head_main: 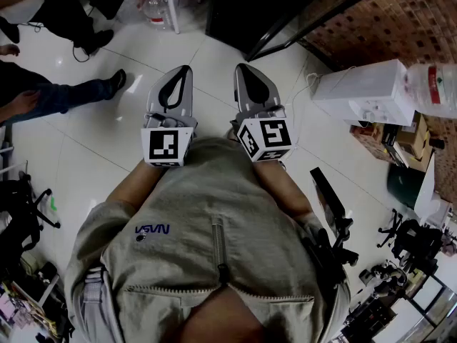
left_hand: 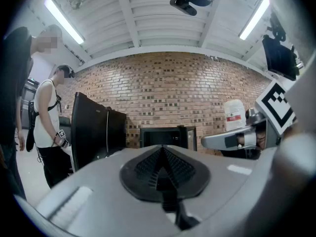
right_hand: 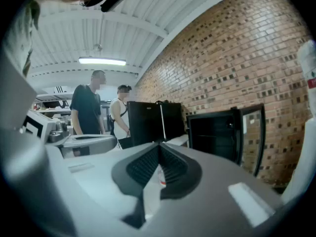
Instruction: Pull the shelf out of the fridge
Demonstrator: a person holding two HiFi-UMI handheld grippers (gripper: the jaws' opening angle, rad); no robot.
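Observation:
A small black fridge (head_main: 285, 6) stands ahead on the floor with its glass door (right_hand: 252, 132) swung open. Its inside (right_hand: 215, 132) is dark, and I cannot make out a shelf in it. The same fridge (left_hand: 163, 135) stands against the brick wall in the left gripper view. Both grippers are held side by side in front of the person's chest, pointing at the fridge and well short of it. My left gripper (head_main: 184, 70) (left_hand: 162, 147) is shut on nothing. The right gripper (head_main: 241, 68) (right_hand: 159, 144) has its tips together, also with nothing in it.
A taller black cabinet (left_hand: 94, 132) (right_hand: 153, 120) stands left of the fridge. Two people (right_hand: 89, 110) stand by it, and a seated person's legs (head_main: 57, 95) reach in at the left. A white box (head_main: 371, 91) and a water bottle (head_main: 435, 84) sit at the right.

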